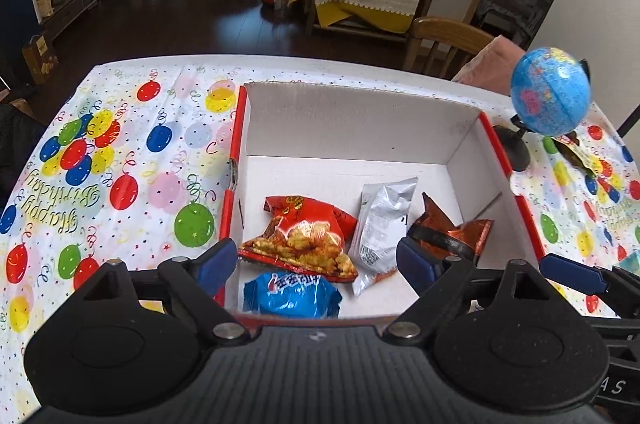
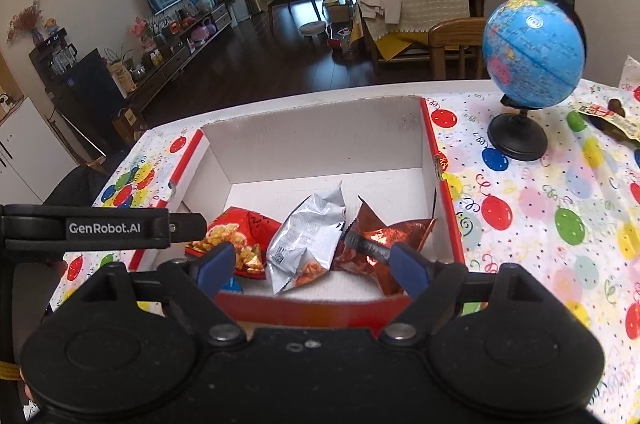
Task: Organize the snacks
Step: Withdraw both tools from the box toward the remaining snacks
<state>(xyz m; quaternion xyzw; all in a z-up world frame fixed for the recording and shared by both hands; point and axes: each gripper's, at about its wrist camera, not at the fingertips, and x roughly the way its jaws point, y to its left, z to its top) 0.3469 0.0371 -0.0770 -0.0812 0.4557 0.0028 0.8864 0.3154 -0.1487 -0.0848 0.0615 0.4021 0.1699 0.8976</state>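
A red-edged white cardboard box [image 1: 360, 120] [image 2: 320, 136] stands on the table. Inside lie a red snack bag [image 1: 308, 236] [image 2: 236, 236], a silver bag [image 1: 380, 220] [image 2: 304, 240], a copper-brown foil bag [image 1: 452, 228] [image 2: 380, 244] and a blue bag [image 1: 292, 294]. My left gripper [image 1: 320, 266] is open and empty over the box's near edge. My right gripper [image 2: 312, 270] is open and empty over the near edge too; its finger [image 1: 572, 274] shows at the right of the left wrist view. Another snack bag [image 2: 612, 122] [image 1: 576, 152] lies on the table behind the globe.
A blue globe [image 1: 550, 96] [image 2: 532, 52] on a black stand sits right of the box. A balloon-print tablecloth [image 1: 120, 164] [image 2: 540, 208] covers the table. A wooden chair [image 1: 444, 40] stands beyond the far edge. The left gripper's arm [image 2: 100, 226] crosses the right wrist view.
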